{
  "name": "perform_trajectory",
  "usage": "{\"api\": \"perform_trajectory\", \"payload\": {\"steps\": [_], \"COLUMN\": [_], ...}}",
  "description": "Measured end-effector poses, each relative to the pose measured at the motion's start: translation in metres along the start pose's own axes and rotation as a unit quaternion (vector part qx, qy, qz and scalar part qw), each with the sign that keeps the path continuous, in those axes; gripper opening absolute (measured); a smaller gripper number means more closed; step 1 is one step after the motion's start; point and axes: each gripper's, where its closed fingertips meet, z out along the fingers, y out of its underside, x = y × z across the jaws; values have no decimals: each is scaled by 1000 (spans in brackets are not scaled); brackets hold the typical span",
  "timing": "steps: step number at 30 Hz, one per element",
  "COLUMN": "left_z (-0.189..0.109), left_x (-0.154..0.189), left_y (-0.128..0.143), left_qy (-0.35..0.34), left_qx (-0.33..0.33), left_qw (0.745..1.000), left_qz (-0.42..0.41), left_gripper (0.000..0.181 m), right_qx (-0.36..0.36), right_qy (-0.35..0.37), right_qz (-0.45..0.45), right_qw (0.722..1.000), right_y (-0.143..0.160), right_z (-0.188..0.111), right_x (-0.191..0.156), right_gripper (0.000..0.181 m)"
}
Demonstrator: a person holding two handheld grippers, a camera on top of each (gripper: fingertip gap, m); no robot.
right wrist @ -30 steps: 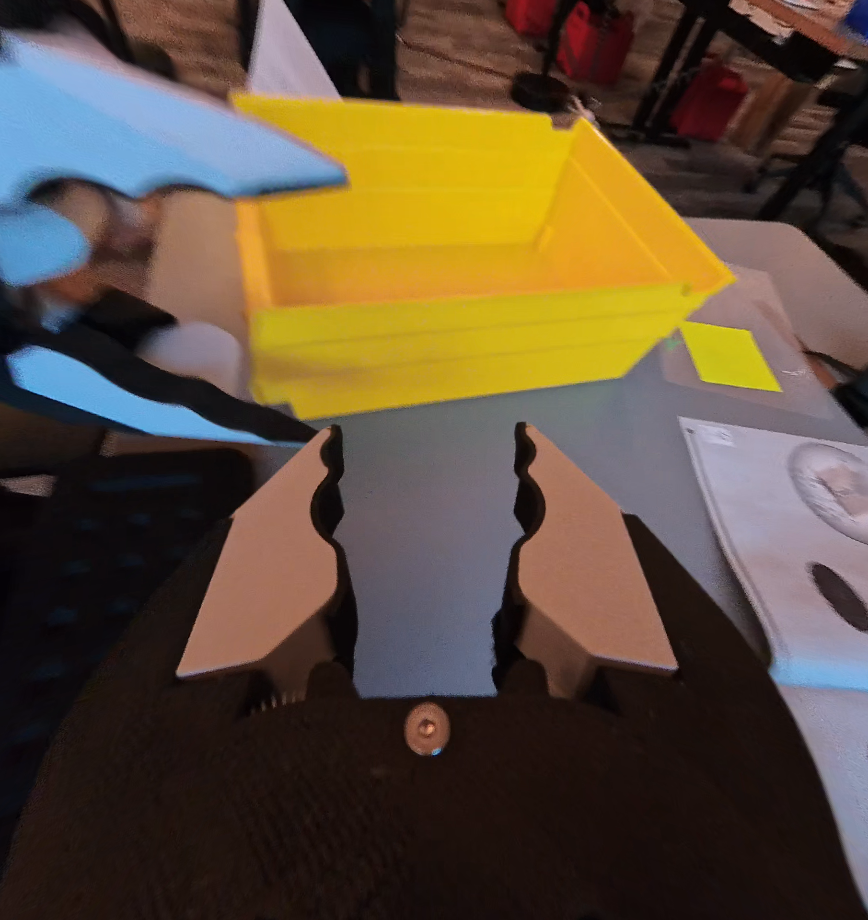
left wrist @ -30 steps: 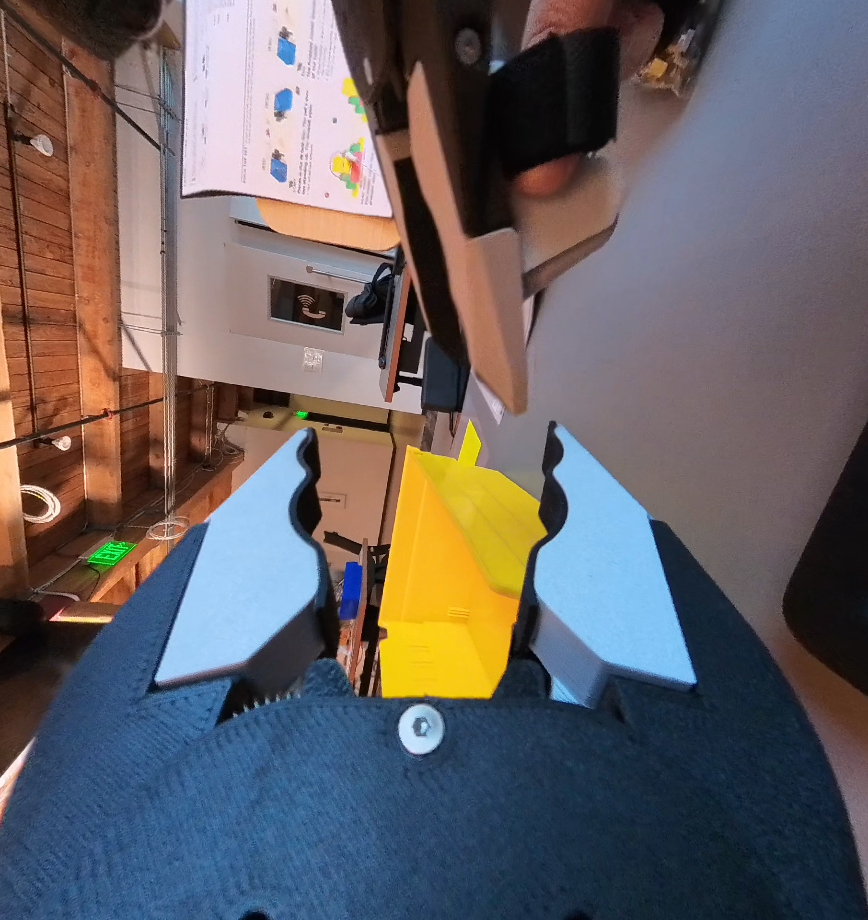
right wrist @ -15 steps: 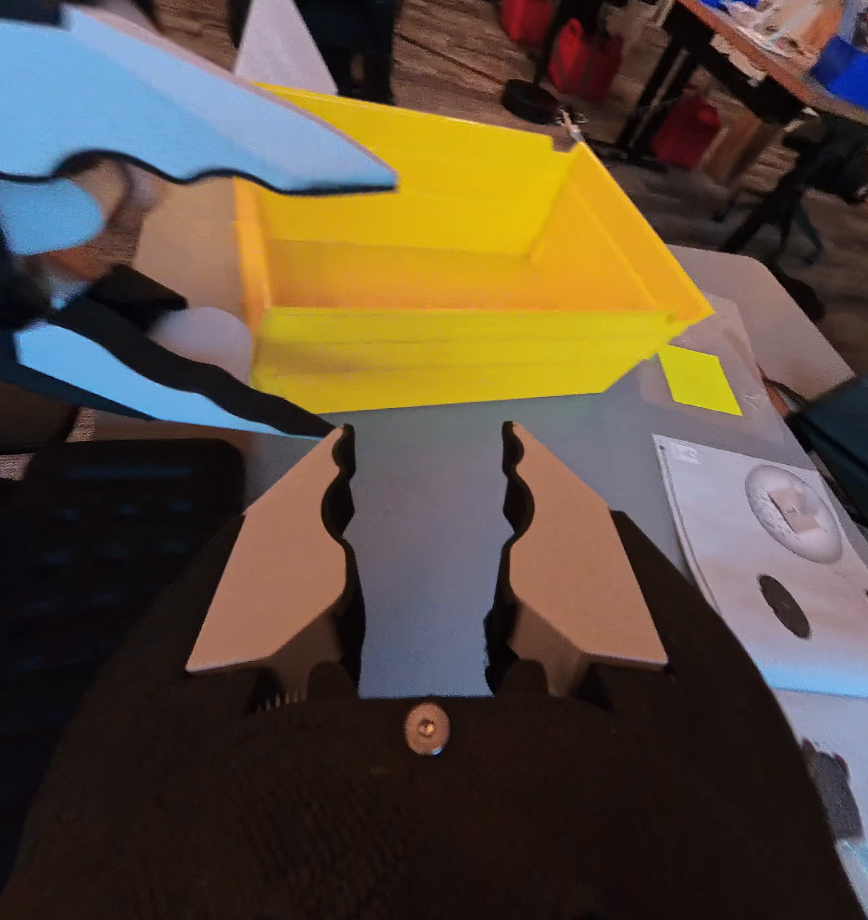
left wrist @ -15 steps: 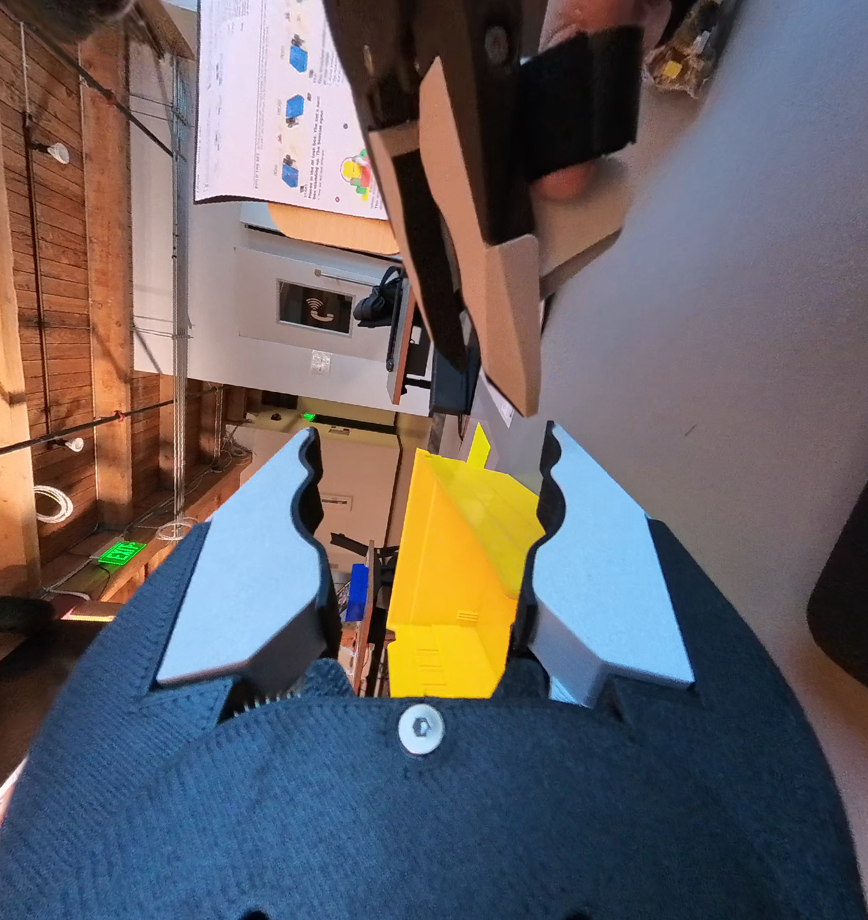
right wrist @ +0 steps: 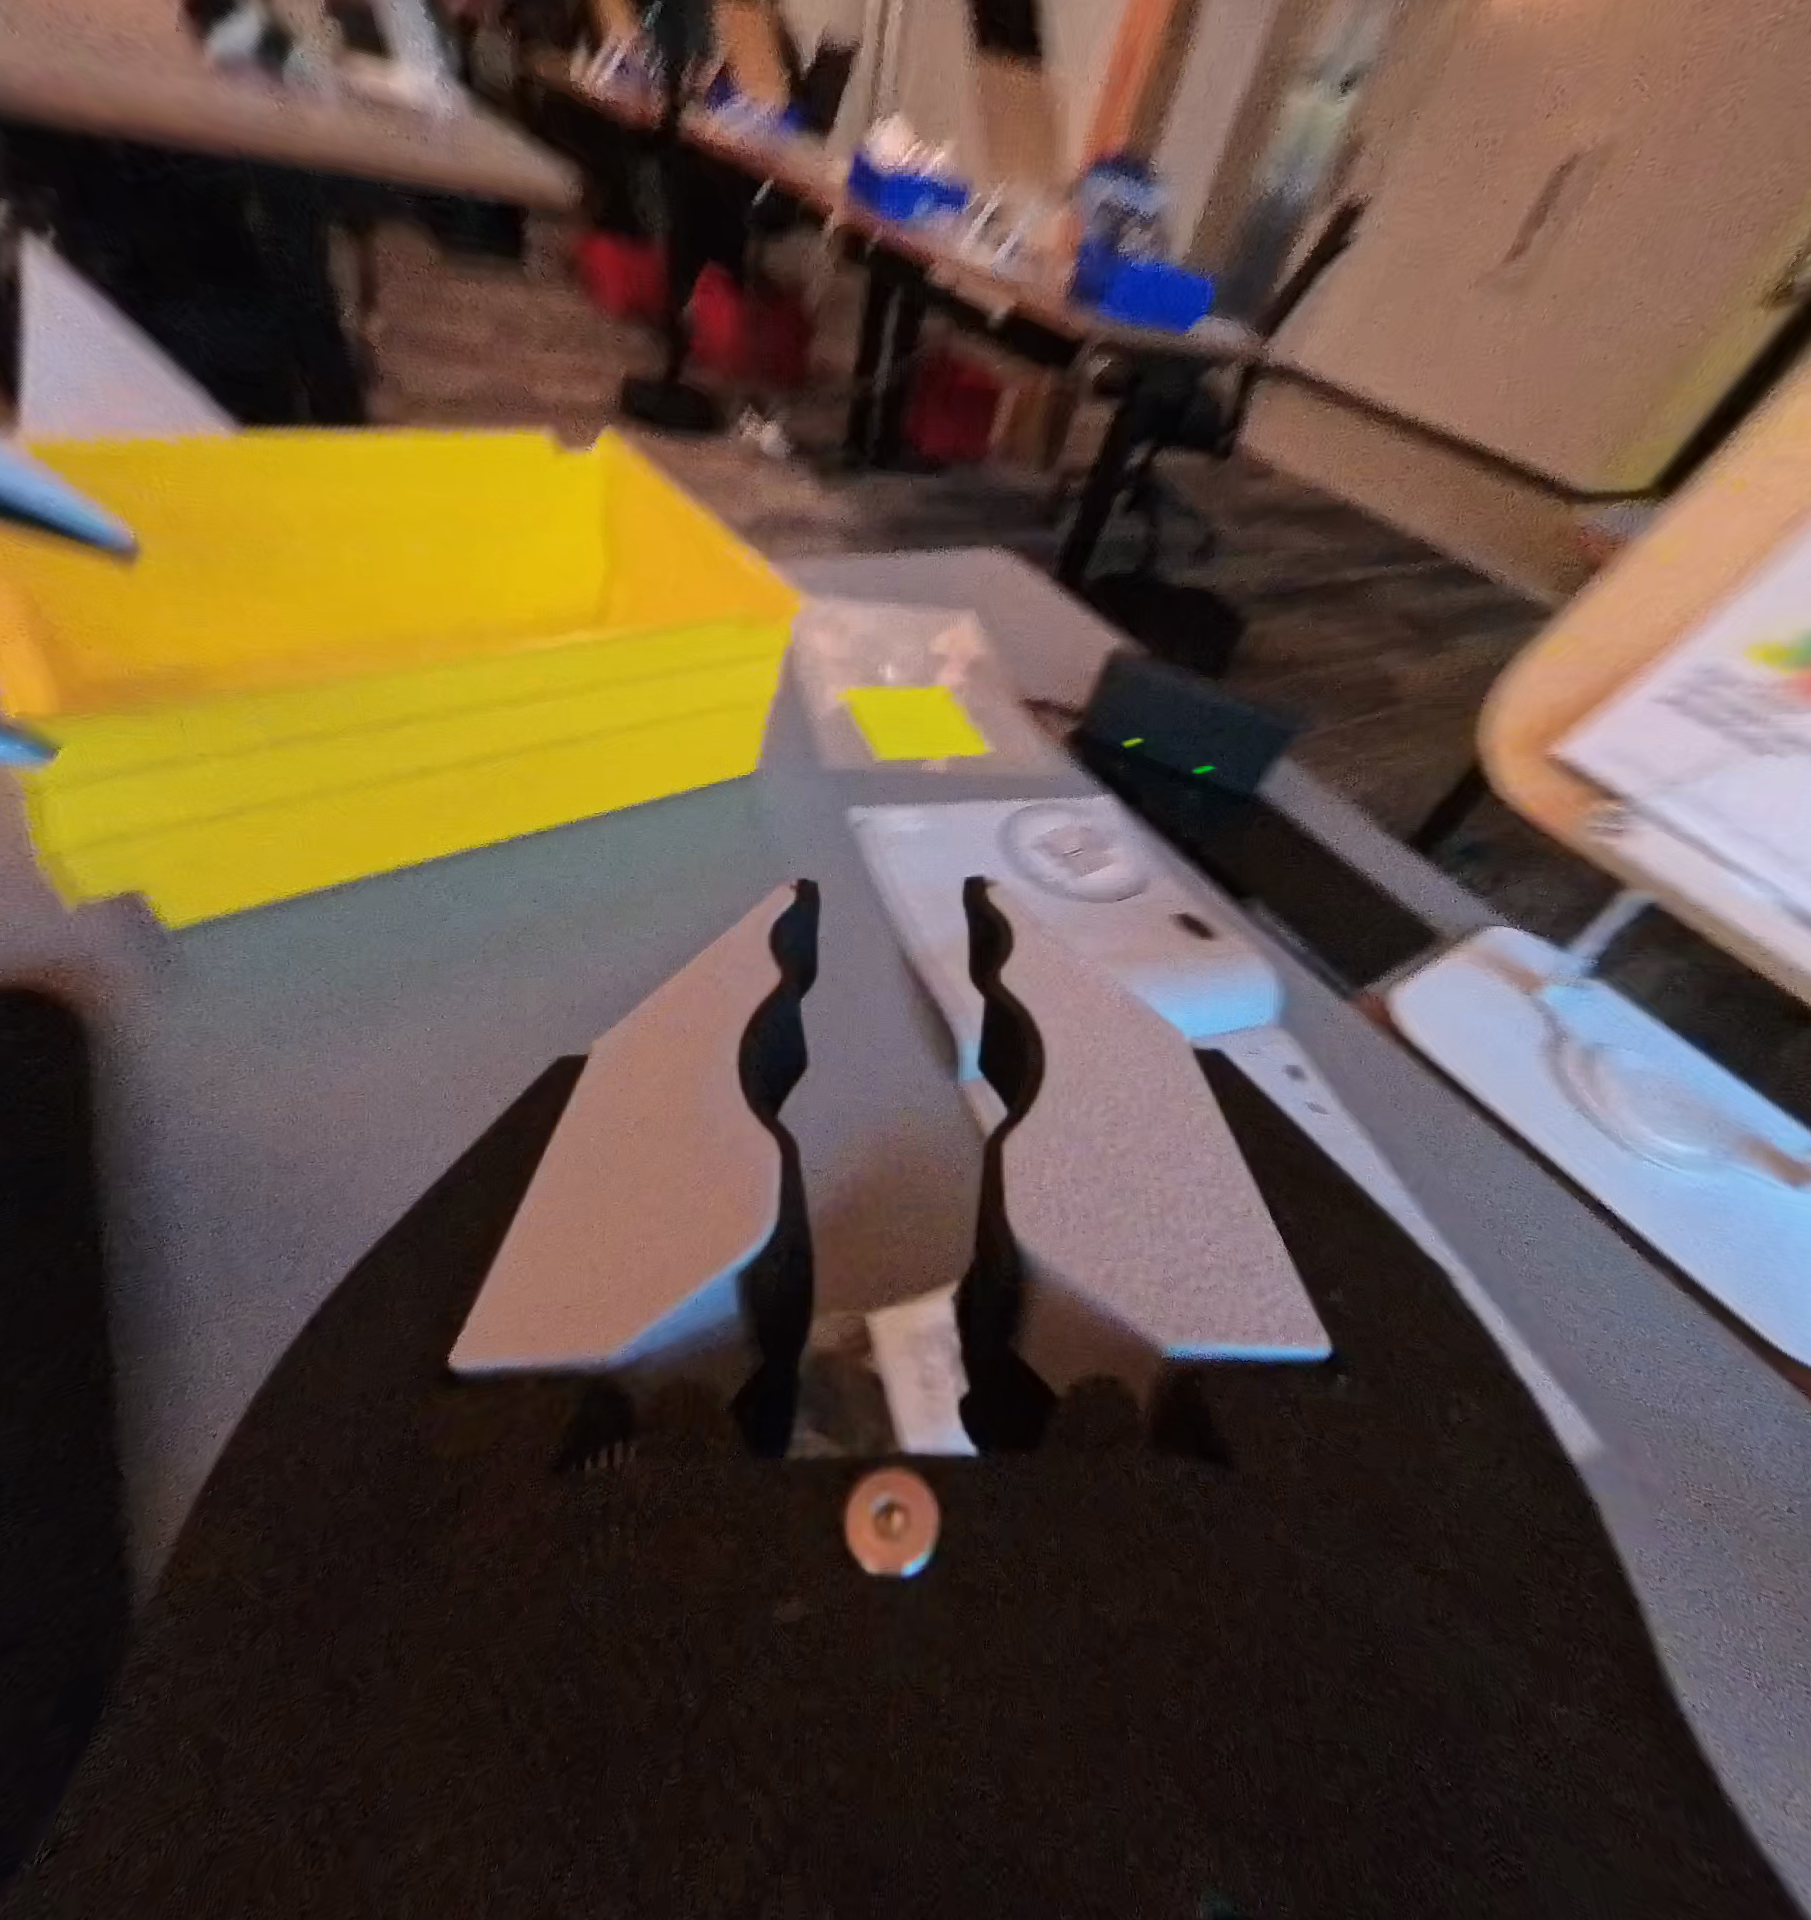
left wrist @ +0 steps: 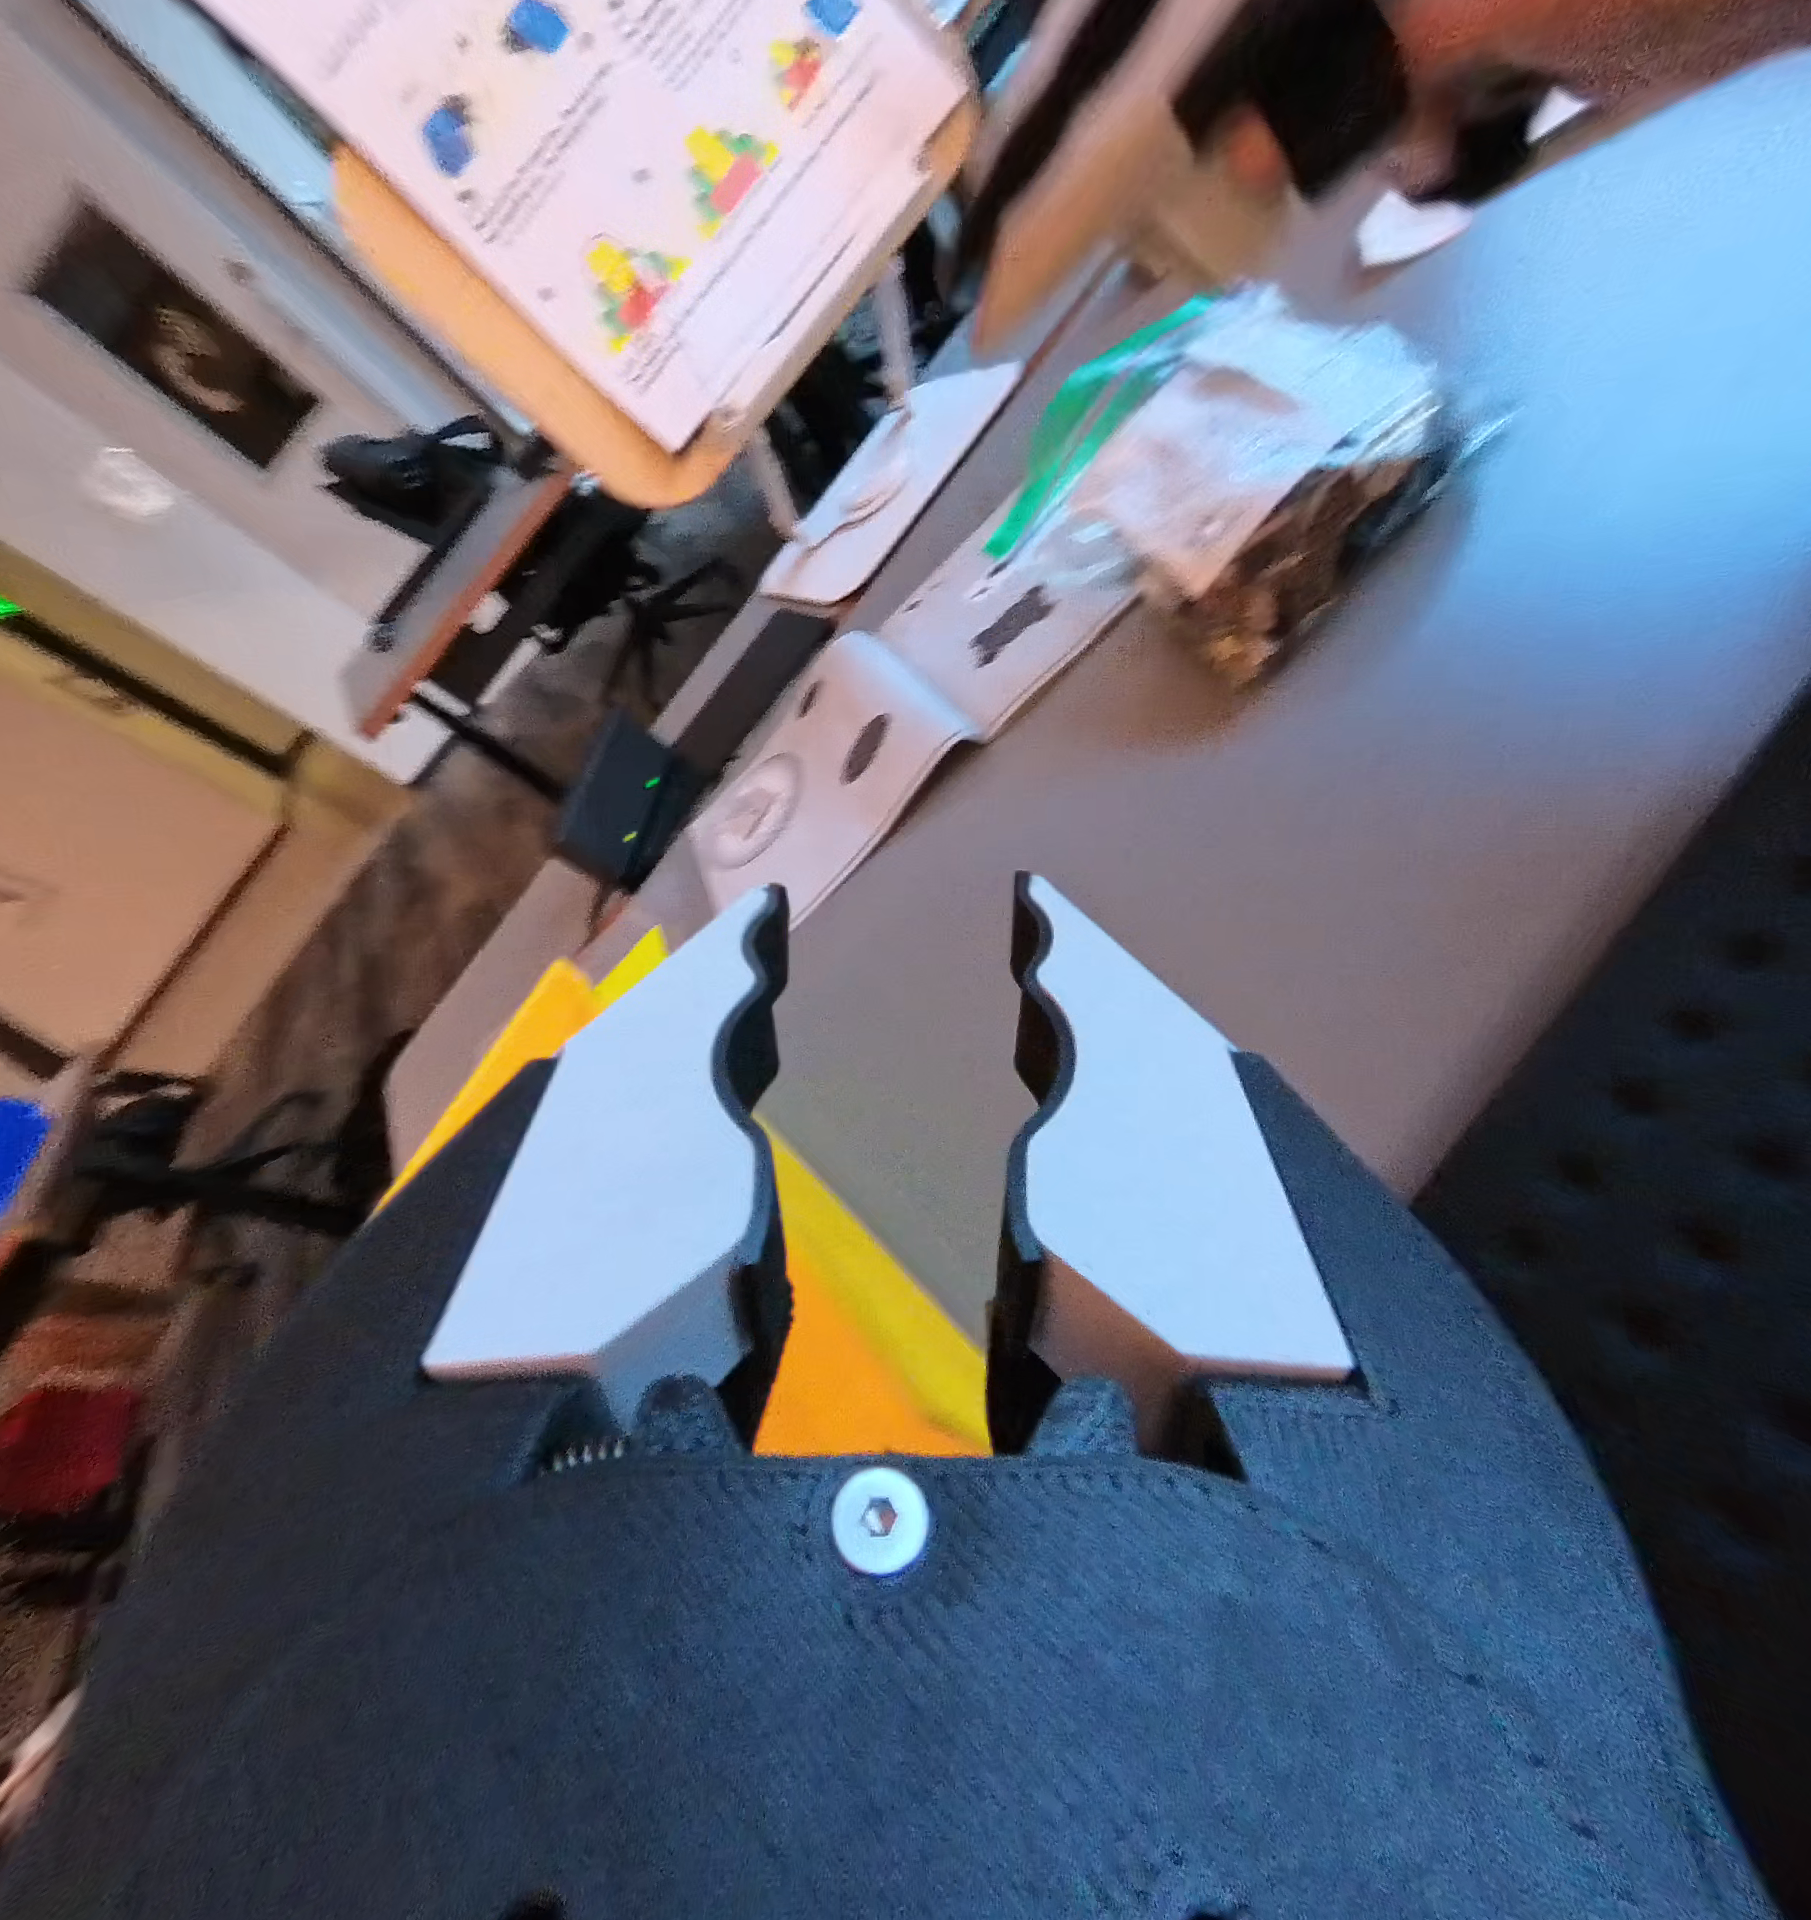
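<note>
Now the left gripper (left wrist: 896,904) hangs empty, jaws apart, over the grey table (left wrist: 1244,883), the yellow bin (left wrist: 859,1320) just under it. Ahead lie white sheets (left wrist: 859,727) and a clear bag (left wrist: 1244,468), blurred. The right gripper (right wrist: 885,899) has narrowed since a second ago, gripping nothing; a white slip (right wrist: 922,1371) shows between its fingers. Both views have swung off the bin (right wrist: 381,665). A printed board (left wrist: 610,177) stands behind; its writing is blurred.
</note>
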Motion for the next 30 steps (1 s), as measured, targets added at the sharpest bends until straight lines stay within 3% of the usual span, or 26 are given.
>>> {"api": "perform_trajectory", "payload": {"steps": [2,5,7,10,13,15,17,20,22,25,30], "left_z": [9,26,42,78,124,162,199,245,267,285,279], "left_x": [14,37,49,55,55,50,49,56,63,78,96], "left_y": [-18,-46,-69,-98,-122,-135,-139,-147,-148,-147,-161], "left_qy": [44,139,203,271,319,332,350,391,413,449,507], "left_qx": [-4,-22,-21,-21,-28,-31,-43,-44,-47,-56,-35], "left_qw": [999,990,979,962,947,942,934,913,899,879,852], "left_qz": [-4,13,8,7,-12,-30,-54,-111,-135,-149,-129], "left_gripper": [42,42,42,37,34,35,39,38,37,38,37], "right_qx": [47,-6,-21,-17,-86,-87,-69,-85,-73,-35,-16], "right_qy": [69,78,42,-17,-67,-109,-134,-156,-183,-215,-232], "right_qz": [59,176,240,306,335,363,378,383,393,388,297], "right_qw": [995,981,970,952,936,921,914,906,898,896,926], "right_y": [-5,52,88,122,158,160,155,160,156,141,119], "right_z": [-51,-86,-94,-89,-75,-69,-66,-63,-62,-64,-74], "right_x": [72,148,167,166,152,143,138,130,124,120,108], "right_gripper": [35,43,41,34,38,34,19,18,0,0,0]}}
